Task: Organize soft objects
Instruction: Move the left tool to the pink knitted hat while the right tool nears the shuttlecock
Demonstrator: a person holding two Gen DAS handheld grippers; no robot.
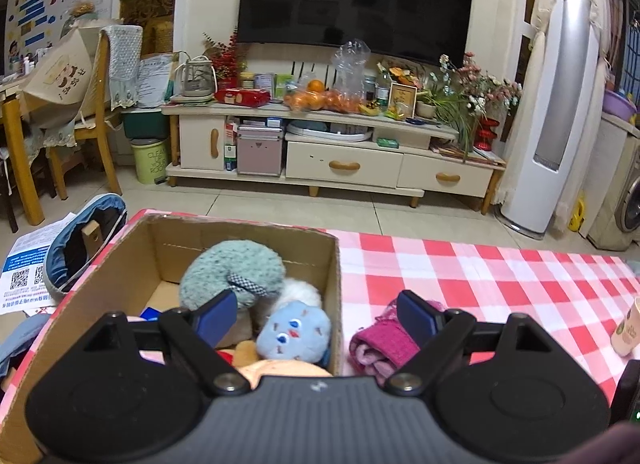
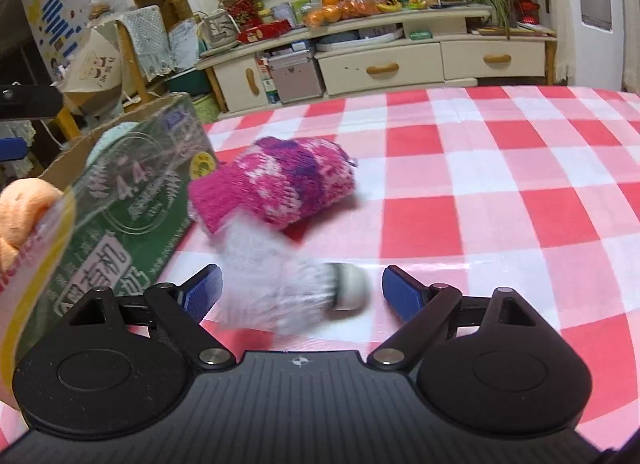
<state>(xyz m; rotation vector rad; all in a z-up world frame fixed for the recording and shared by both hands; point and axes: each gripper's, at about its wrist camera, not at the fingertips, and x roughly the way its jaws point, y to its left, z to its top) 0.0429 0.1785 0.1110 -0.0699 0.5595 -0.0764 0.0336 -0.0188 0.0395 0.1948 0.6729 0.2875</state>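
Observation:
A cardboard box (image 1: 240, 236) stands on the checked table at the left and holds several soft toys: a teal plush (image 1: 232, 268), a white one (image 1: 296, 292) and a blue face plush (image 1: 294, 330). My left gripper (image 1: 316, 314) is open above the box's right wall. A pink knitted mitten (image 1: 378, 340) lies just right of the box, also in the right wrist view (image 2: 280, 184). A blurred white shuttlecock (image 2: 288, 284) sits between my open right gripper's (image 2: 302, 292) fingers, untouched by the pads. The box's green side (image 2: 132, 200) is at the left.
A paper cup (image 1: 628, 328) stands at the table's right edge. An orange plush (image 2: 24, 208) pokes over the box's near corner. The red-and-white checked cloth (image 2: 500, 192) stretches right. Beyond the table are a TV stand (image 1: 332, 152), chair (image 1: 80, 124) and green bin (image 1: 150, 160).

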